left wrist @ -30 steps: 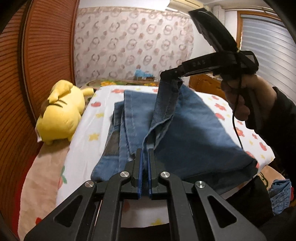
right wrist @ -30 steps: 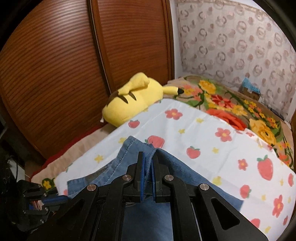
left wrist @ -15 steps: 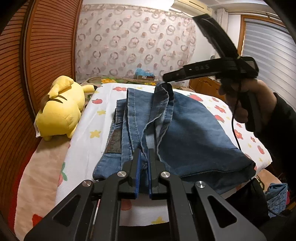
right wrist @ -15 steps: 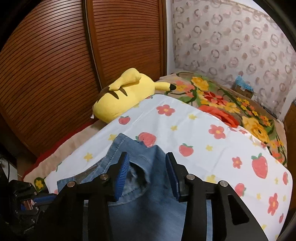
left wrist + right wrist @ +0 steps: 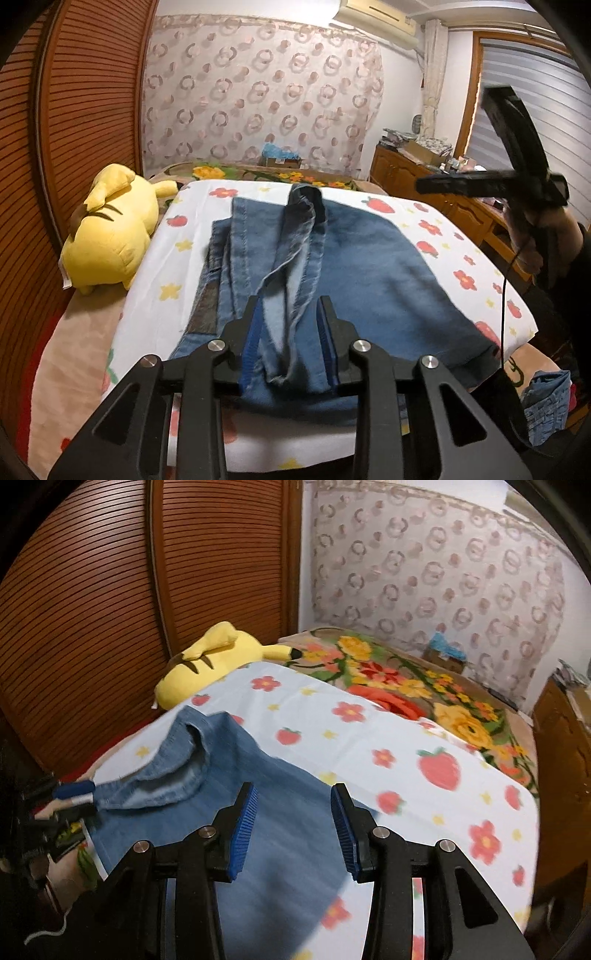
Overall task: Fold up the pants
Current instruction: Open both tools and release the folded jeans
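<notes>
A bed [image 5: 155,295] with a strawberry sheet.
Blue pants [image 5: 369,266] lie on it by the fingers; a yellow plush toy [image 5: 110,236] lies farther left.

Left side: plush [image 5: 110,240] lies beside the sheet [image 5: 162,314], against the slatted door [image 5: 74,110]; only a narrow strip between.
Centre: jeans [image 5: 369,266] cover most of the sheet; a raised cuff ridge [image 5: 306,206] runs down the middle.
Right side: sheet bare past the jeans [image 5: 424,746].
Far end: flowered blanket [image 5: 443,701] open up to the box [image 5: 447,650].
Right edge: dresser [image 5: 424,184] stands close.
</notes>
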`<move>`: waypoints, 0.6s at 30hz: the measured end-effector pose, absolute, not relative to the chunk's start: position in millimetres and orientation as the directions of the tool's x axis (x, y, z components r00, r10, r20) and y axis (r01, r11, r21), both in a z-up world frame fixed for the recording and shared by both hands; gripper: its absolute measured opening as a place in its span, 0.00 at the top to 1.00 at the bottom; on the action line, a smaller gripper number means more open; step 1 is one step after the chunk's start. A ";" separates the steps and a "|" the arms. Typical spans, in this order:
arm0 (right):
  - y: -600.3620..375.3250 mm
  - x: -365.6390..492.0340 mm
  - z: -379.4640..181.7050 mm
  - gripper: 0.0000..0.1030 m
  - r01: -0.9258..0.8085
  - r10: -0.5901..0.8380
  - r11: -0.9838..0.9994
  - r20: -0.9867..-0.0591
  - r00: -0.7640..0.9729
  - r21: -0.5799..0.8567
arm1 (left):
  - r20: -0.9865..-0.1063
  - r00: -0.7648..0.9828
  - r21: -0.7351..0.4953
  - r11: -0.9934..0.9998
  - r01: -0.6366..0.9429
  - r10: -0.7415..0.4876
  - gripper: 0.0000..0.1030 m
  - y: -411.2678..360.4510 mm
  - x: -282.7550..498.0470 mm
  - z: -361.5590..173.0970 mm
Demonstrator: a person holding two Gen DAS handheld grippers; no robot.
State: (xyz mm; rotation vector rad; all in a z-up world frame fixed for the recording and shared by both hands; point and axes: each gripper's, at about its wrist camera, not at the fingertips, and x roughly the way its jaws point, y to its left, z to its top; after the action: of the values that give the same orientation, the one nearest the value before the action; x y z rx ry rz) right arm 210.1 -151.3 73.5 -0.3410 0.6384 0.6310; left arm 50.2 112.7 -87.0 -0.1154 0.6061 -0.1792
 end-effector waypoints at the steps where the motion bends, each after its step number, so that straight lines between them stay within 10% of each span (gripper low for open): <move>1: -157.8 205.8 73.8 0.58 -0.633 0.433 0.767 -0.644 0.631 -0.106 | -0.556 0.807 -0.156 0.978 0.137 -0.201 0.70 109.9 51.3 -86.3; 18: -196.3 188.0 -3.7 0.58 -0.604 0.413 0.797 -0.731 0.543 0.002 | -0.636 0.768 -0.071 0.997 0.030 -0.069 0.70 116.7 72.0 -121.1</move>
State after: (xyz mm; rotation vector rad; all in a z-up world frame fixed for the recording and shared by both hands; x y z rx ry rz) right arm 188.0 -196.3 -3.7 -0.2632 0.7905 0.6118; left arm 72.0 116.7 -121.1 -0.0580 0.6925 -0.0536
